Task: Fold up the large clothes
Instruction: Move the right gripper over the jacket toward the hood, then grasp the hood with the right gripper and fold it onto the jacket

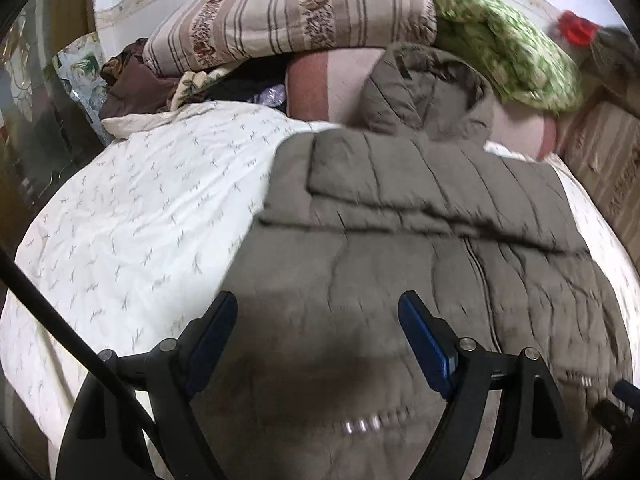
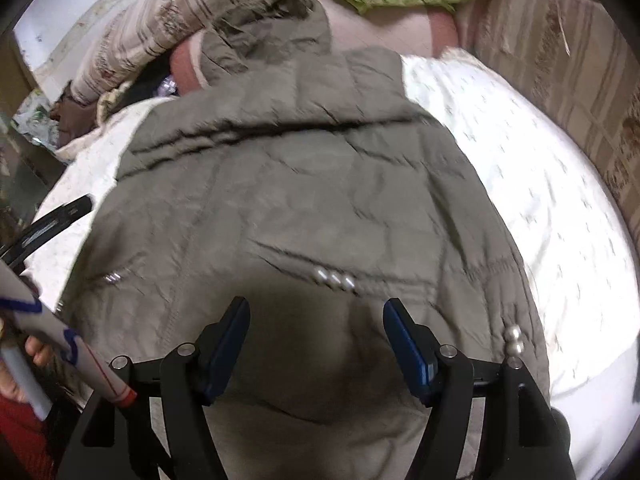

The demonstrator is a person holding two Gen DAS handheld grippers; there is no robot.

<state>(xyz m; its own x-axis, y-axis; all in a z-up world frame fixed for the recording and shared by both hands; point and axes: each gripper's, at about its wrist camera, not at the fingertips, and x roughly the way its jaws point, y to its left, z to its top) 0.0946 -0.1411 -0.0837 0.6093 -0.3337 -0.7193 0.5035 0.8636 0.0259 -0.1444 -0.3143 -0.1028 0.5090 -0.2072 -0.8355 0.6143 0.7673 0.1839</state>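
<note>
A large grey-brown quilted puffer jacket (image 1: 400, 240) lies on a bed with a white patterned sheet (image 1: 132, 216). Its sleeves are folded across the chest and its hood (image 1: 428, 92) points away toward the pillows. My left gripper (image 1: 318, 304) is open and empty, hovering over the jacket's lower left part. The jacket also fills the right wrist view (image 2: 288, 192). My right gripper (image 2: 316, 312) is open and empty above the jacket's lower hem, near a row of metal snaps (image 2: 334, 278).
A striped folded quilt (image 1: 288, 16), a green patterned blanket (image 1: 504, 40) and a pink pillow (image 1: 340, 80) are piled at the head of the bed. Cardboard boxes (image 2: 568, 80) stand along the right side. White sheet (image 2: 540, 200) shows right of the jacket.
</note>
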